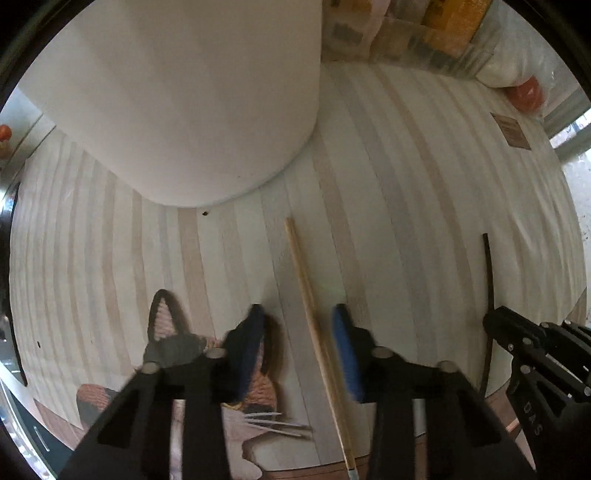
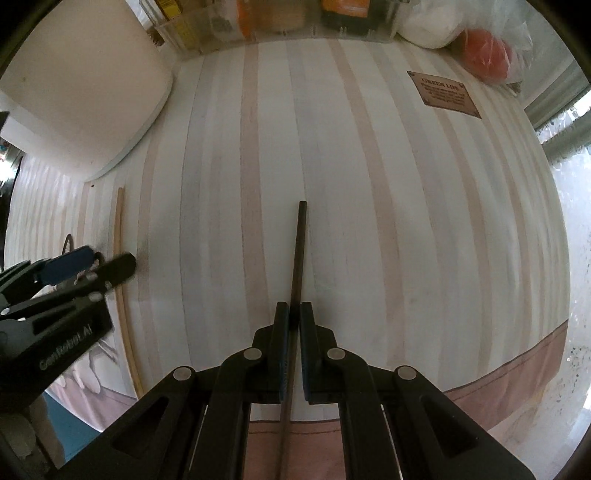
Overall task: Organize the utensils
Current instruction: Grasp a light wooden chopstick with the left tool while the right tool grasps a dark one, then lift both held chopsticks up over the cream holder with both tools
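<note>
A light wooden chopstick [image 1: 314, 325] lies on the striped placemat [image 1: 388, 221], running between the spread fingers of my left gripper [image 1: 299, 317], which is open and just above it. It also shows in the right wrist view [image 2: 122, 295]. A dark chopstick [image 2: 298, 251] lies further right, and my right gripper [image 2: 294, 314] is shut on it near its lower half. The dark chopstick [image 1: 489, 288] and the right gripper [image 1: 517, 332] show at the right edge of the left wrist view.
A large white container [image 1: 184, 92] stands at the back left of the mat. Clear boxes with packets [image 2: 266, 22], a white bag [image 2: 428, 22] and a red item in plastic [image 2: 484, 55] line the far edge. A cat-print cloth [image 1: 258, 398] lies under the mat's near edge.
</note>
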`<state>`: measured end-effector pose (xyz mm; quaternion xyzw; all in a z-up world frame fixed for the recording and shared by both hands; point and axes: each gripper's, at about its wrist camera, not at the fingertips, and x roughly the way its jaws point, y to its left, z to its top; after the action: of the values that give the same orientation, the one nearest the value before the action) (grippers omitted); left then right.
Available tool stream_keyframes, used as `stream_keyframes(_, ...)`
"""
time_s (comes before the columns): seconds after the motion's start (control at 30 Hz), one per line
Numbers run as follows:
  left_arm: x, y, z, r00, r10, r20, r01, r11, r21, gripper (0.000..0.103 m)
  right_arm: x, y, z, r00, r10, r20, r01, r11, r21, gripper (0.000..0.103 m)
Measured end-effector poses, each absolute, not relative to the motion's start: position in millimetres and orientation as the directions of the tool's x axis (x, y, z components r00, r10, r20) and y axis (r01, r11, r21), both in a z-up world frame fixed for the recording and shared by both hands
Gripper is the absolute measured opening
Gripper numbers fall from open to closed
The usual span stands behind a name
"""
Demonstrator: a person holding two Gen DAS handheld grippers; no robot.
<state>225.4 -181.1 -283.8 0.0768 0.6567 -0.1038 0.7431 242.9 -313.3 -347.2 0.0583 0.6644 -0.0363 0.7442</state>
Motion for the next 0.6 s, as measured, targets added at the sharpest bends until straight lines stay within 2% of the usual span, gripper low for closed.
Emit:
stream_keyframes(0.03,223,-183,-282,0.118,-0.050,-0.992,0.261,0.965,-0.018,0.008,246,-310,-345,0.117,0.019,-0.993,0.130,0.991,0.034,0.006)
stream_keyframes(0.13,219,-170,-280,0.112,-0.034,-0.993,0.256,0.967,-0.004,0.004,242,-296,-350,0.124,0.024,-0.992,0.113,0.993,0.038,0.006)
stream_keyframes(0.37,206,-111,-276,0.097,0.017,-0.995,0.166,0.986,0.033,0.004,243,-265,-345,0.130,0.066,-0.989,0.079,0.994,0.077,0.006)
stream_keyframes(0.53,212,-97,-272,0.066,-0.011,-0.998,0.136,0.991,-0.002,0.004,256,-281,-350,0.067,0.199,-0.978,0.135,0.969,0.207,0.007)
stream_keyframes(0.6,219,-95,-271,0.051,-0.014,-0.999,0.138,0.990,-0.007,0.005,262,-285,-350,0.058,0.201,-0.978,0.121,0.971,0.206,0.009)
